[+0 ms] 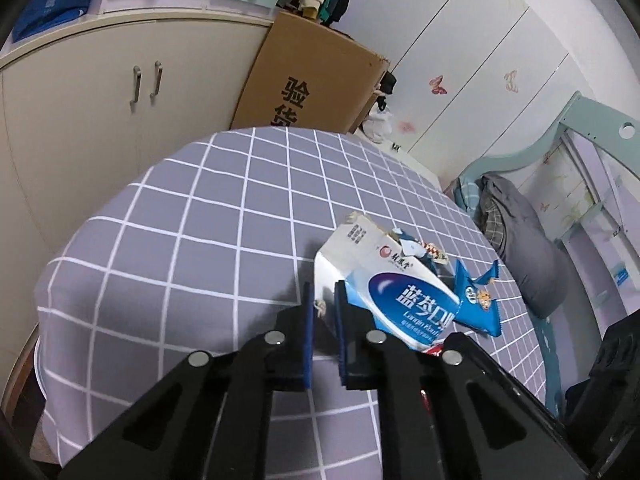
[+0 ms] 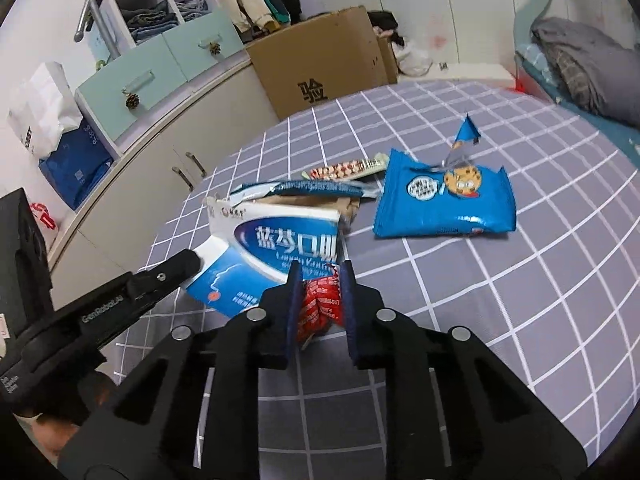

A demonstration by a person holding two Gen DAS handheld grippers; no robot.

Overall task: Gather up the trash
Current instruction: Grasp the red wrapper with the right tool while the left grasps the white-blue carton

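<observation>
Right wrist view: right hand-held gripper [image 2: 319,302] clamps red wrapper [image 2: 320,308] at near edge of trash pile on bench [image 2: 520,300]. Left hand-held gripper [image 1: 323,316] pinches near-left corner of carton [image 1: 384,280]; carton's long axis runs away toward cookie bag [image 2: 444,200], beyond, nearer right hand.

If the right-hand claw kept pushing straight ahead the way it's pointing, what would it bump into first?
Probably the white and blue box, lying just beyond the red wrapper that the right gripper is pinching. Depth is hard to judge in this view.
</observation>
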